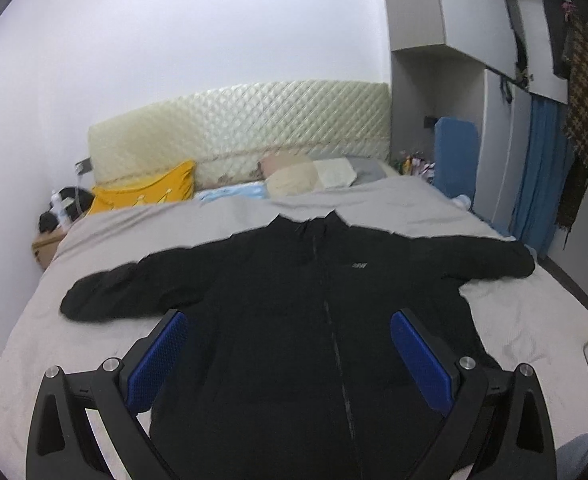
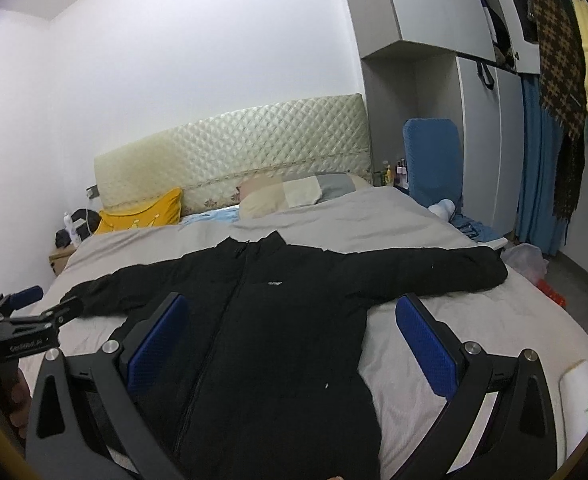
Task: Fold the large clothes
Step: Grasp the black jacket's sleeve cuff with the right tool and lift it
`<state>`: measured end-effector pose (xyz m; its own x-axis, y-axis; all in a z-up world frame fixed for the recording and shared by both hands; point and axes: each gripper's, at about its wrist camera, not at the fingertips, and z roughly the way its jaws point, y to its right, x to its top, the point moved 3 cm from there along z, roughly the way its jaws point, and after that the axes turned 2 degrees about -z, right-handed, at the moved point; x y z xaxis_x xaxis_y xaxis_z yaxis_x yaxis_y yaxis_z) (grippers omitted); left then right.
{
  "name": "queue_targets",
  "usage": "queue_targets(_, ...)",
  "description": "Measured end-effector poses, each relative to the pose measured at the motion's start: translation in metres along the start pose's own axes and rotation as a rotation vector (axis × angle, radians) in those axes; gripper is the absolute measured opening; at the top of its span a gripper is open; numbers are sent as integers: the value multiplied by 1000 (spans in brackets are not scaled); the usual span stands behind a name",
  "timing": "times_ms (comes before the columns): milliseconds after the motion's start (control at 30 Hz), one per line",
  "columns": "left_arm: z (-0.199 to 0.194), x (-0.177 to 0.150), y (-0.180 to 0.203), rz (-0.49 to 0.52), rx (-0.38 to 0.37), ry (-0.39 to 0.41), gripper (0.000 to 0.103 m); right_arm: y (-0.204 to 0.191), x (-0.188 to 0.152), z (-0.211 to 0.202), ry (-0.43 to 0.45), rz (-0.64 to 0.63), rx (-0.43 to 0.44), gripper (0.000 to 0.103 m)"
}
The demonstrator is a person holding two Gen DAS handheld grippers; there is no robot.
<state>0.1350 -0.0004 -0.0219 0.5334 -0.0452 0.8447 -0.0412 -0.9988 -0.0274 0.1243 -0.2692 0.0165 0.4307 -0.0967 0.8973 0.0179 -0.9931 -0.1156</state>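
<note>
Black jacket (image 1: 294,320) flat, below open claws (image 1: 290,344)

My black jacket (image 1: 294,320) lies flat, front up and zipped, collar toward twelve o'clock, sleeves spread toward nine and three.

The black jacket's (image 1: 294,320) hem is running off the bottom edge in both views. Its small chest logo (image 2: 274,283) is staying too blurred to read. The left gripper (image 2: 34,308) is showing only partly at the right view's left edge, its jaws unclear.
</note>
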Motion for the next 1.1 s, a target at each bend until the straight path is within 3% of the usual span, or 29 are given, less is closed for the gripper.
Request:
queue_targets(100, 16, -4, 5, 45, -3, 56, 102, 12, 6, 21, 0, -8, -50, 103)
queue_targets(200, 35, -14, 8, 51, 14, 73, 102, 19, 3, 42, 24, -17, -38, 103)
queue_targets(300, 55, -25, 7, 24, -25, 42, 102, 28, -1, 63, 52, -30, -36, 103)
queue_targets(533, 97, -49, -3, 18, -20, 16, 102, 66, 3, 106, 99, 3, -69, 103)
queue_targets(667, 122, -66, -9, -22, -31, -51, 102, 93, 9, 136, 106, 21, -120, 103)
queue_targets(900, 134, -80, -20, -74, -35, -74, 102, 146, -9, 200, 46, 130, -150, 102)
queue_targets(1100, 140, -84, -29, -121, -29, -78, 102, 211, -29, 251, -54, 229, -133, 86)
